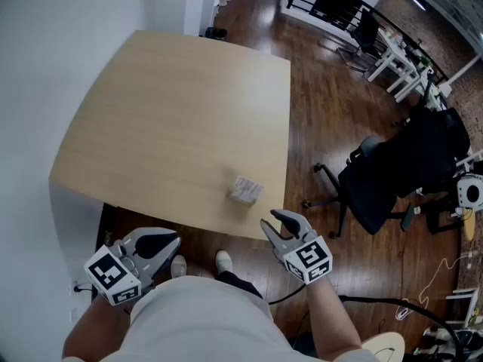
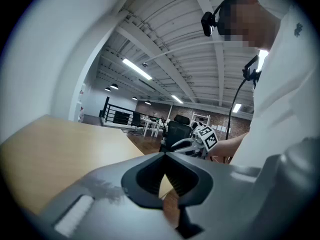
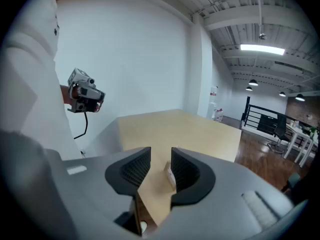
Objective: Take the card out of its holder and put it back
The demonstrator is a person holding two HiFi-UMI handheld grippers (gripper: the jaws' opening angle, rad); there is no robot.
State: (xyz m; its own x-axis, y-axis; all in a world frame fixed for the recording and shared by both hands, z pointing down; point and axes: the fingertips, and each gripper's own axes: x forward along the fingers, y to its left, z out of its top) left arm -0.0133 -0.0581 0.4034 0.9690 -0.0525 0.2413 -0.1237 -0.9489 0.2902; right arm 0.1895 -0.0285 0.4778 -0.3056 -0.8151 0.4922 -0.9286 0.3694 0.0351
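A small white card holder (image 1: 246, 190) with its card stands on the light wooden table (image 1: 173, 119), near the front right corner. My right gripper (image 1: 276, 219) hovers off the table's front edge, just below and right of the holder, with its jaws open and nothing between them. Through that gap the right gripper view (image 3: 161, 160) shows the holder (image 3: 169, 174) a short way ahead, partly hidden by one jaw. My left gripper (image 1: 170, 240) is held low at the front left, away from the holder. Its jaws (image 2: 165, 155) meet at the tips with nothing held.
A black office chair (image 1: 400, 168) stands on the dark wood floor right of the table. A white wall runs along the left. The person's shoes (image 1: 223, 261) show below the table's front edge. White desks and a black railing (image 1: 332, 2) lie far back.
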